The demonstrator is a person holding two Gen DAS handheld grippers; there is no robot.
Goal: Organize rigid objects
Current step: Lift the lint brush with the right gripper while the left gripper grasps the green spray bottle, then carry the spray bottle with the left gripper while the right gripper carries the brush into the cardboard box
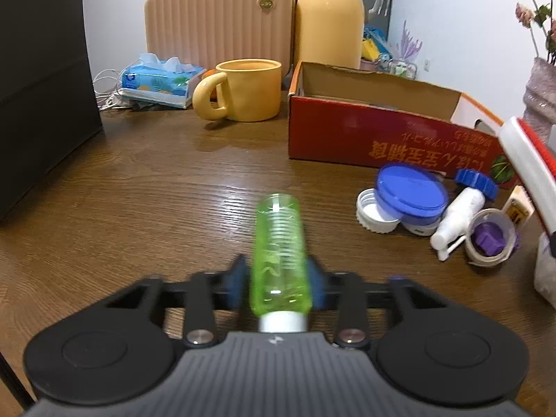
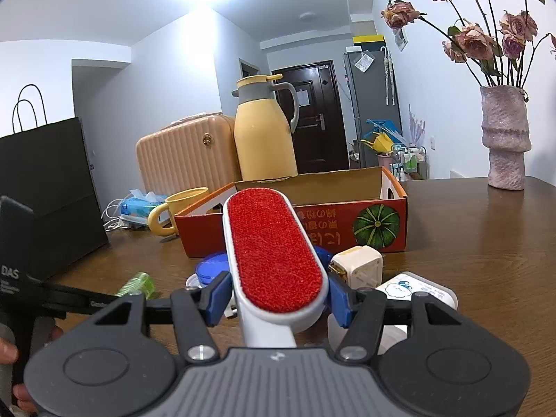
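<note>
Black paper bag (image 2: 45, 187) is standing far left at the table (image 1: 139, 187) edge, out of the way. Tissue pack (image 1: 160, 80), yellow mug (image 1: 243, 90), beige case (image 1: 215, 24) and yellow jug (image 1: 328, 17) are sitting along the back, probably not part of the sort.

Left gripper (image 1: 278, 278) is clamping its jaws on the green bottle (image 1: 278, 243), gripped near the white-capped end so the body is sticking forward, free of the table, likely ready to go into the box.

Red cardboard box (image 1: 365, 132) is lying open on top just beyond, looks like the bin for the loose items.

Clutter is waiting right in front of the box: blue-lidded jar (image 1: 411, 194), white cap (image 1: 373, 212), white spray bottle (image 1: 458, 215), small cup with a purple thing inside (image 1: 490, 236), white plug adapter (image 2: 358, 267).

Right gripper (image 2: 276, 295) is gripping the lint brush (image 2: 272, 250) with its jaws on the white body just below the red pad, head pointing at the box, held off the table, probably next for dropping in.

Pink vase of flowers (image 2: 505, 139) is standing far right, well apart.
</note>
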